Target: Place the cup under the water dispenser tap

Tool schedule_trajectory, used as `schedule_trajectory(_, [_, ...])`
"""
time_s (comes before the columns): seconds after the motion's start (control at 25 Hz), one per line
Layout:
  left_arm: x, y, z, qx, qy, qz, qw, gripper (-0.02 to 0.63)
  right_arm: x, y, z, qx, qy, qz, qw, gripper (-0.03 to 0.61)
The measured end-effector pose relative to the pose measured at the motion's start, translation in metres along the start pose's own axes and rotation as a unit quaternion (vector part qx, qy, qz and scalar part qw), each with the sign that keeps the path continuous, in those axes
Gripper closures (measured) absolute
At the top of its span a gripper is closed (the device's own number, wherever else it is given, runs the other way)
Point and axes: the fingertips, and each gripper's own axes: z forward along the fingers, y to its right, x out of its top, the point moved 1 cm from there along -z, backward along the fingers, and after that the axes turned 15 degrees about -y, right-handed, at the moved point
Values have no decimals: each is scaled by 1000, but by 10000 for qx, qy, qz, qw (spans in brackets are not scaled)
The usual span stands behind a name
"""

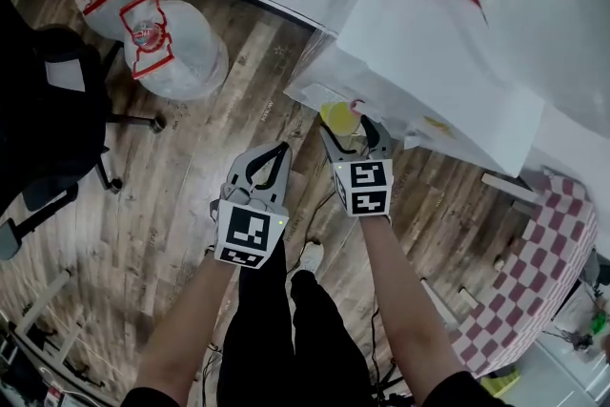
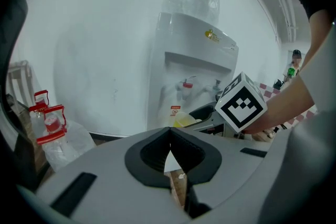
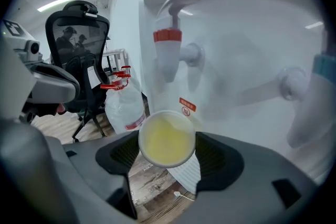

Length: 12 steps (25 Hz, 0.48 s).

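A small yellow cup [image 3: 167, 139] sits between the black pads of my right gripper [image 3: 169, 153], which is shut on it. The cup hangs in front of the white water dispenser [image 3: 236, 34], below and slightly right of the red tap [image 3: 167, 54]; a blue tap [image 3: 321, 86] is at the far right. In the head view the right gripper [image 1: 353, 131] holds the cup [image 1: 338, 116] at the dispenser's [image 1: 429, 24] front. My left gripper [image 1: 278, 149] hangs beside it to the left, shut and holding nothing. The left gripper view shows its jaws [image 2: 169, 134] closed tip to tip, with the dispenser [image 2: 194, 65] ahead.
Two big clear water bottles [image 1: 162, 38] with red handles lie on the wooden floor left of the dispenser. A black office chair [image 1: 48, 100] stands at the far left. A red-checked cloth [image 1: 543, 267] covers something at the right. A person's legs [image 1: 286, 329] are below the grippers.
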Motion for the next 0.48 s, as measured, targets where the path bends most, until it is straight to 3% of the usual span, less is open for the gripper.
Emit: schedule_trajectory(0.48, [-21,-9,22,-38,-77,-124,9999,600,-2,9,33,-246,-223,-119,9994,235])
